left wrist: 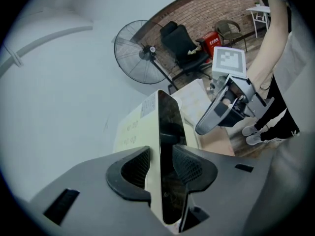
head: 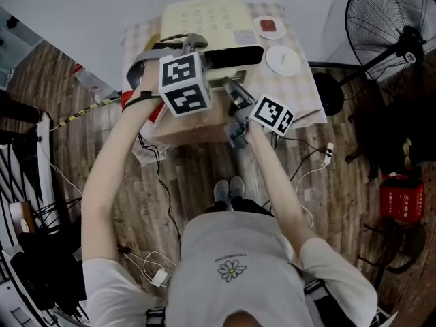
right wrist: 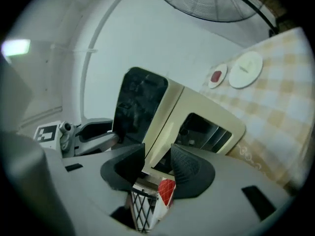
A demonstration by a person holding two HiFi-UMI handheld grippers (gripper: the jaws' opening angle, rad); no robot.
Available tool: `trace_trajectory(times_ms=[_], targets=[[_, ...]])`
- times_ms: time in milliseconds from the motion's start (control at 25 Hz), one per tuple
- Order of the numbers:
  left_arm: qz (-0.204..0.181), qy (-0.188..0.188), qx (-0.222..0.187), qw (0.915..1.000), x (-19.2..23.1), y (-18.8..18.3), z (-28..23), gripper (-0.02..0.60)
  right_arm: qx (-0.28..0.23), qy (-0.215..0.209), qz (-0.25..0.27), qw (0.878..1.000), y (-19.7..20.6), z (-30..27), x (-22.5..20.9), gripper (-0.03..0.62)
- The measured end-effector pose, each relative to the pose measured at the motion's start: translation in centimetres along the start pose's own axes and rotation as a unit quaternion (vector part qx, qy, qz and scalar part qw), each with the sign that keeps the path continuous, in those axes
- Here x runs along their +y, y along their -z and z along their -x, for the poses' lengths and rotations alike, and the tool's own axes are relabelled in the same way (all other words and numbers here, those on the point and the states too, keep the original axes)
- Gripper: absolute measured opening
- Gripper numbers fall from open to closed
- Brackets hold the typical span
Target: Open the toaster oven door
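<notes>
Head view: left gripper (head: 193, 44) jaws clamped on half-hidden oven door (head: 238, 55), right gripper (head: 233, 90) jaws apart

We see a pale wall (head: 68, 5) behind a surface (head: 304, 94) draped in checked cloth, a wood-plank floor (head: 191, 182) strewn with white cables (head: 151, 259), a black standing fan (head: 392, 26) at right, and a brick wall (left wrist: 216, 9) with a chair (left wrist: 231, 29) before it.
</notes>
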State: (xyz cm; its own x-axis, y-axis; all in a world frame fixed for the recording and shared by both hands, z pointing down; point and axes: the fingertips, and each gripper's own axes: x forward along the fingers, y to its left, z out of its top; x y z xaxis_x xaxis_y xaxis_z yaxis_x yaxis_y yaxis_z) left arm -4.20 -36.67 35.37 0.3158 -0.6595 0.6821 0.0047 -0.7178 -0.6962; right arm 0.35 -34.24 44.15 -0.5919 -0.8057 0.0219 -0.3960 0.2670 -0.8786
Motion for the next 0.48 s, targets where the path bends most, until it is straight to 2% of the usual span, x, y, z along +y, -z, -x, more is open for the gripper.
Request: trace_trajectory(times_ms=[280,480], targets=[[-0.01,0.005,0.003,0.9999,0.0,-0.1,0.0,0.158,-0.02,-0.021,-0.082,0.996,-0.3,-2.1,-1.5,0.126],[-0.011,0.004,0.0,0.9999,0.0,-0.1,0.0,0.158,-0.029,-0.05,-0.124,0.991,-0.6,-2.9,-2.2,0.063]])
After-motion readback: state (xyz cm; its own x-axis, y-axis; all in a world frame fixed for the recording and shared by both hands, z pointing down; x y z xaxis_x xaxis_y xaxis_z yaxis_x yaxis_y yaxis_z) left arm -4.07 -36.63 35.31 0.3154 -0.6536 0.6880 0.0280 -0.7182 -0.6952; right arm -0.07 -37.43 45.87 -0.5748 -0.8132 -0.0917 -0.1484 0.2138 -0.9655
